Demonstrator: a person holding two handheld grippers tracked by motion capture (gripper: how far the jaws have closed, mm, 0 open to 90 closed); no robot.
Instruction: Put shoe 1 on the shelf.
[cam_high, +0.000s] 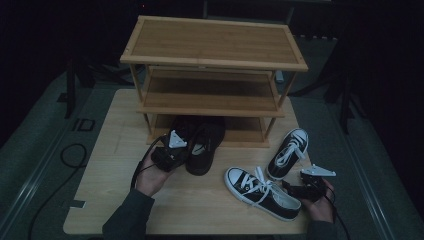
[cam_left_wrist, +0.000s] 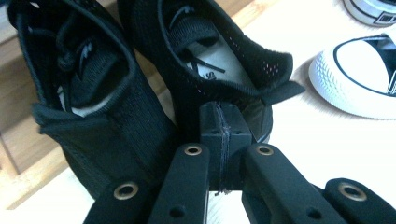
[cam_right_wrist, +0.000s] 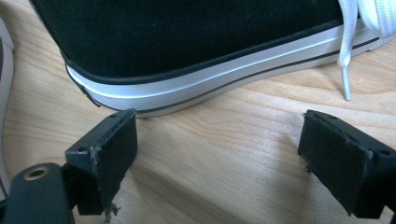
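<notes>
**Left jaws pressed shut at the black shoes, right jaws spread by the sneaker**

While the left gripper (cam_left_wrist: 223, 135) keeps its two black jaws pressed flat together with nothing visibly pinched between them, their tips sit right against the heel of the right-hand black mesh shoe (cam_left_wrist: 205, 60). Just left of that shoe stands its partner, the second black mesh shoe (cam_left_wrist: 88, 93), the two touching side by side with their toes pointing away under the wooden rack. In the high view the left gripper (cam_high: 172, 150) lies at the near end of this pair, at the front of the lowest shelf of the wooden shoe rack (cam_high: 212, 47), which stands at the far side of the light wooden table (cam_high: 115, 200).

Over at the right, the right gripper (cam_right_wrist: 217, 144) has its jaws spread wide, low over bare table, with nothing between the pads. Just beyond them runs the white rubber sole of a black canvas sneaker (cam_right_wrist: 187, 42), close to the left jaw tip; whether it touches cannot be told. From above, this sneaker (cam_high: 262, 192) lies near the table's front edge, toe pointing left, with the right gripper (cam_high: 300, 189) at its heel. A second canvas sneaker (cam_high: 289, 152) lies just beyond it, toe pointing away.
</notes>
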